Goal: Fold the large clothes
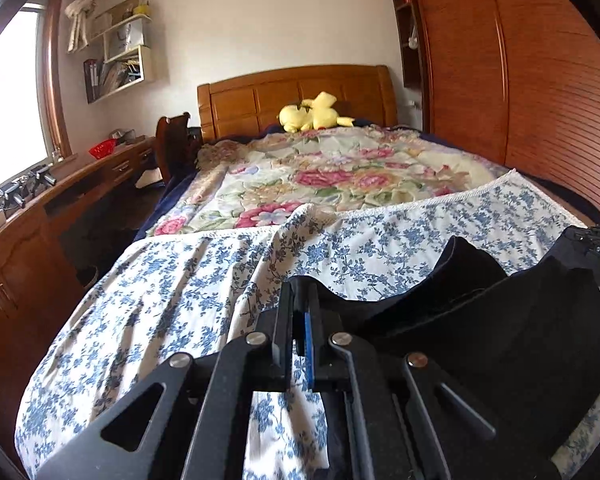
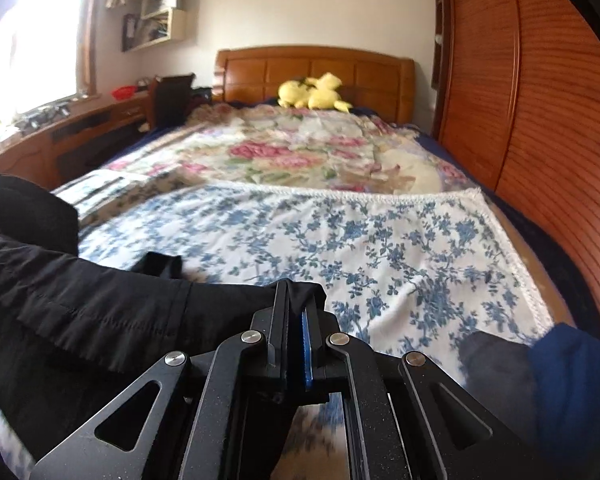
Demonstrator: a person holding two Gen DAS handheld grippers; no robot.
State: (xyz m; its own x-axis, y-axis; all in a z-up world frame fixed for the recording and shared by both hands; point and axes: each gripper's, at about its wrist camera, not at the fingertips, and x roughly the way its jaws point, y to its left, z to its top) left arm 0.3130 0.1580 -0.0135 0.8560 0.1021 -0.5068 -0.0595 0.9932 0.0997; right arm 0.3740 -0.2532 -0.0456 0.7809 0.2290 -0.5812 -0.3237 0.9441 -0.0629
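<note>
A black garment (image 1: 500, 320) hangs between my two grippers above a white sheet with blue flowers (image 1: 180, 300) spread on the bed. My left gripper (image 1: 300, 292) is shut on one edge of the black garment, and the cloth runs off to the right toward the other gripper (image 1: 596, 240). In the right wrist view my right gripper (image 2: 296, 292) is shut on another edge of the same garment (image 2: 80, 312), which spreads to the left over the blue-flowered sheet (image 2: 340, 240).
A flowered quilt (image 1: 332, 176) covers the far half of the bed, with a yellow plush toy (image 1: 312, 114) by the wooden headboard (image 1: 296, 96). A wooden desk (image 1: 80, 184) runs along the left, a wardrobe (image 1: 520, 80) along the right. Dark blue cloth (image 2: 572, 384) lies at the lower right.
</note>
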